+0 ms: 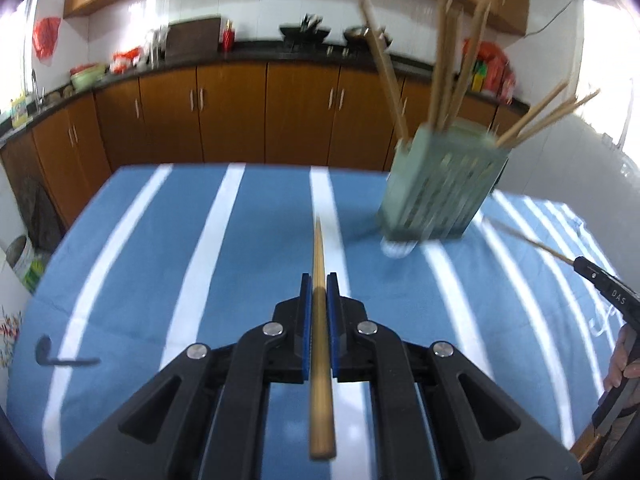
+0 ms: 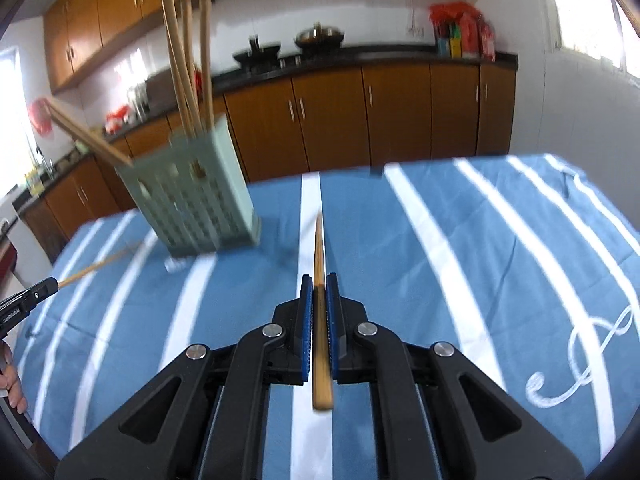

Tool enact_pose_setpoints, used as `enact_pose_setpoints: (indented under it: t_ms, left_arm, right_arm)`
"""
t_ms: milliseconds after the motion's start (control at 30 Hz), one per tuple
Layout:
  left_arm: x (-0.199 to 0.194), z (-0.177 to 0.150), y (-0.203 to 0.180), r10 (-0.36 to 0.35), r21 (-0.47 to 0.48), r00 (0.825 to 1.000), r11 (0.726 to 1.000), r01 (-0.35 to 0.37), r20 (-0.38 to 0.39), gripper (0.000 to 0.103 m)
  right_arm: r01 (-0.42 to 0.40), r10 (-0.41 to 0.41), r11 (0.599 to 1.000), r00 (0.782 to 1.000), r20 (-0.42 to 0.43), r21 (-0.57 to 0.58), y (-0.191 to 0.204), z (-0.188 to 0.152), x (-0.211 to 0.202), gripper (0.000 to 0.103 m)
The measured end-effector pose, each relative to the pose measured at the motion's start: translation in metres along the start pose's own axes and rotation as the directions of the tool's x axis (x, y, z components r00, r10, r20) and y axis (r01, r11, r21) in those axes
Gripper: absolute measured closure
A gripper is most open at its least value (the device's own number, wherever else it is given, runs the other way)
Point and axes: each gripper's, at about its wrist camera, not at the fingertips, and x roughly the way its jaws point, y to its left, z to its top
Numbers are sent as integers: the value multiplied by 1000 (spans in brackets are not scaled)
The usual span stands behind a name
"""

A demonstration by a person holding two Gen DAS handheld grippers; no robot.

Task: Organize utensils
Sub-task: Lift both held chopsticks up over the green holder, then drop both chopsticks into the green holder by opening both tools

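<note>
Bamboo: each gripper clamps one chopstick lengthwise, tip forward, ready for slotting.
Left gripper (image 1: 319, 292): closed on chopstick (image 1: 319, 264), left of holder (image 1: 440, 184).
Right gripper (image 2: 319, 292): closed on chopstick (image 2: 319, 248), right of holder (image 2: 192, 200).
Holder: green, already bristling with chopsticks.

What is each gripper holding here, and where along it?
Left gripper and right gripper each pinch one chopstick mid-shaft, thick end trailing back.

"DAS" reads in white on the right gripper (image 1: 576, 263) at the right edge; "GenRobotAI" runs along the left gripper (image 2: 54, 282), far left.
</note>
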Motion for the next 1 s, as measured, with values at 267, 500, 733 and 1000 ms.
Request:
enact_pose_setpoints:
  t_ms: [267, 500, 733, 1000]
  left_arm:
    - [-44, 40, -12, -74, -8, 987, 997, 76, 140, 95]
    - [-72, 72, -26, -150, 30, 967, 989, 147, 207, 95]
    - [-101, 102, -52, -242, 83, 922, 970, 228, 301, 95]
    - [-101, 139, -84, -220, 113, 889, 975, 190, 402, 95]
  right_arm:
    - [-25, 27, 1000, 989, 148, -12, 9, 33, -35, 96]
    - [-98, 108, 994, 964, 244, -53, 25, 65, -67, 96]
    - [-214, 239, 971, 889, 391, -107, 50, 104, -109, 96]
    - [-226, 260, 966, 806, 532, -130, 71, 135, -107, 96]
